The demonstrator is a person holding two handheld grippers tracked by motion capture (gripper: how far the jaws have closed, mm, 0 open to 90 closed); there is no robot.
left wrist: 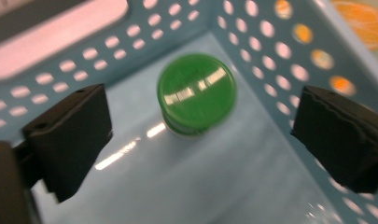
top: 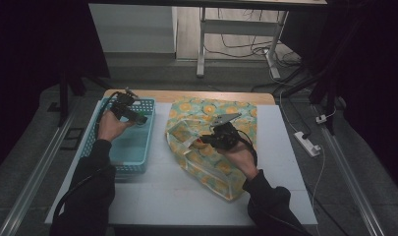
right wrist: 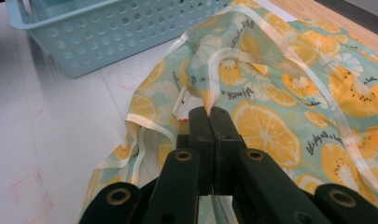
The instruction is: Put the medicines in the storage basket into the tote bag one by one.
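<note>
The right claw is clamped fully shut on a fold of the fruit-print bag, pinching the fabric and its pale trim near the bag's mouth. Judging from this grip, it lifts the edge so the opening stays raised and reachable. The bag lies across the middle of the white counter, its mouth turned toward the blue basket just beside it on the left.

Farther back, the left claw hangs over the basket with its jaws spread wide and nothing between them. Below it a green-capped jar stands upright on the basket floor, near a far corner. The jar touches neither jaw, so it appears either just set down or about to be picked up.

The high view shows the whole layout: the left claw above the basket's far end and the right claw over the bag. The left claw's own view shows the jar inside the basket. The right claw's own view shows the pinch itself, and something white with a red edge inside the bag's mouth, too small to identify.
</note>
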